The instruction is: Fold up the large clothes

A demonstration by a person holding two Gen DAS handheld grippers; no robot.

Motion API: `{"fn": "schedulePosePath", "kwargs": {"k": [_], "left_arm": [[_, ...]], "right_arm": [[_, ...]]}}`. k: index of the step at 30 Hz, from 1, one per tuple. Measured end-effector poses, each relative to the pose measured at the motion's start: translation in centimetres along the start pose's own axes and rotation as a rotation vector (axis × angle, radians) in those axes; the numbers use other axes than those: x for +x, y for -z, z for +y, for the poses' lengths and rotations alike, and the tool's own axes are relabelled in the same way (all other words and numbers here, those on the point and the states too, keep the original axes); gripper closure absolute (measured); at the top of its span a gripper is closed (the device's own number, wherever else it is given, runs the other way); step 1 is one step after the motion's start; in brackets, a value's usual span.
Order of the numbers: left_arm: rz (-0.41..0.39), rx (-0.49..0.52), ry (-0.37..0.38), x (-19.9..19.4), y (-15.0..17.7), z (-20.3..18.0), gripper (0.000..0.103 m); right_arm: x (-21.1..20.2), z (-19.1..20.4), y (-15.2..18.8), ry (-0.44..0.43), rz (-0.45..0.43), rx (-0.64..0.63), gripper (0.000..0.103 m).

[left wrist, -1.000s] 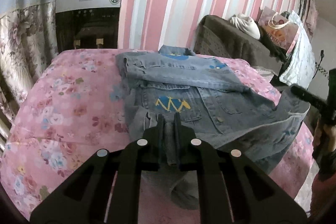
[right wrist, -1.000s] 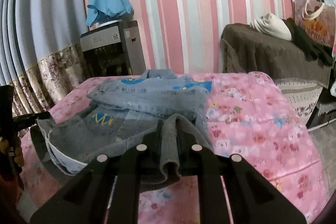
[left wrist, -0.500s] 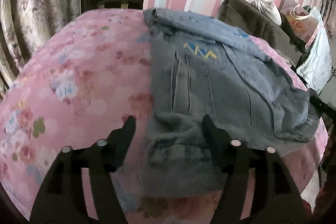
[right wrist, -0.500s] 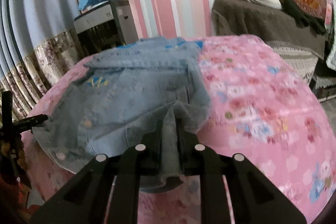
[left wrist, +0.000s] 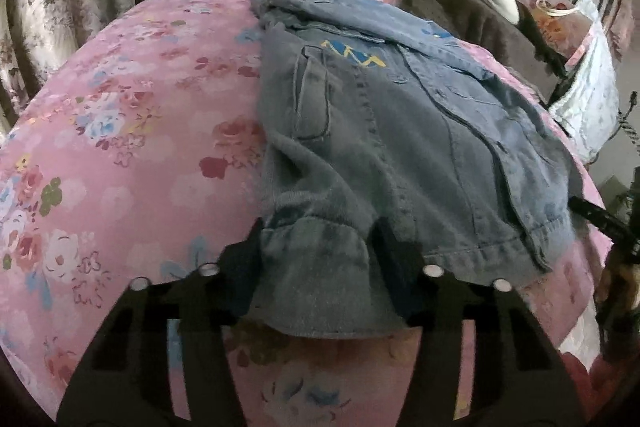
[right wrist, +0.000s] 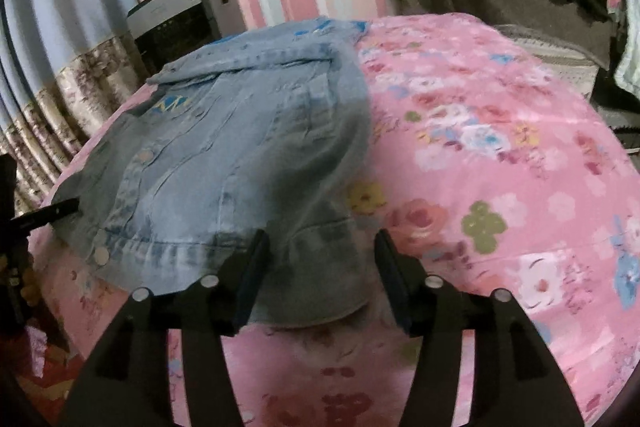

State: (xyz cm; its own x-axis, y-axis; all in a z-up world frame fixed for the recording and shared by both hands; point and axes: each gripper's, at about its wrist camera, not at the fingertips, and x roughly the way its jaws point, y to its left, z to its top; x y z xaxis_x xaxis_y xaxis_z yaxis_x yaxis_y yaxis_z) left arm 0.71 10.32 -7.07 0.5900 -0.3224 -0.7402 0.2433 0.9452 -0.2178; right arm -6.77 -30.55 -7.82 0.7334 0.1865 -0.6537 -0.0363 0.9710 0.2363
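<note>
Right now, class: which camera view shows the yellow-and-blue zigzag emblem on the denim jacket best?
The left wrist view: the emblem is sharp and faces the camera on the denim jacket. The right wrist view shows it small, blurred, near the far edge.

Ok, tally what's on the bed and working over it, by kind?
Denim jacket: 1
Hand-held grippers: 2, left and right, both open over the hem
Total: 3

A bed point(left wrist: 120, 131) covered in pink floral bedding carries a denim jacket point(left wrist: 380, 131) lying partly folded.
</note>
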Motion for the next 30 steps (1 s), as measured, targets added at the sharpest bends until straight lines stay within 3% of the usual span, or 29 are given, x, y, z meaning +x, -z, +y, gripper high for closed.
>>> {"fn": "schedulePosePath", "kwargs": {"k": [2,3,6,14,20,26,30], "left_arm": [[-0.009,0.002,0.033,-0.2,-0.1,0.0,0.068],[-0.023,0.01,0.067,-0.5,-0.4,-0.2,0.081],[-0.05,0.023,0.106,-1.1,-1.5,-0.8,0.086],[-0.185,0.108,0.121,-3.7,-8.0,-2.2,0.09],[-0.269,0.102,0.096,-2.7,-15.6,-1.6,0.095],[-0.249,0.084,0.049,2.4,-23.6,-0.9,0.095],[-0.238,0.09,-0.031,6.4,-27.9,0.1,0.095]], "right_arm": [[-0.1,0.7,-0.1,-0.009,-0.005,-0.027,0.074],[-0.3,1.0,-0.4,-0.014,-0.012,-0.038,0.082],[-1.1,1.6,-1.8,-0.032,-0.058,-0.052,0.091],[-2.3,4.0,-10.1,-0.006,-0.232,-0.11,0.092],[-1.1,5.4,-18.0,0.039,-0.311,-0.162,0.092],[3.7,5.7,-26.2,0.081,-0.303,-0.181,0.092],[8.6,4.7,-30.5,0.137,-0.256,-0.181,0.092]]}}
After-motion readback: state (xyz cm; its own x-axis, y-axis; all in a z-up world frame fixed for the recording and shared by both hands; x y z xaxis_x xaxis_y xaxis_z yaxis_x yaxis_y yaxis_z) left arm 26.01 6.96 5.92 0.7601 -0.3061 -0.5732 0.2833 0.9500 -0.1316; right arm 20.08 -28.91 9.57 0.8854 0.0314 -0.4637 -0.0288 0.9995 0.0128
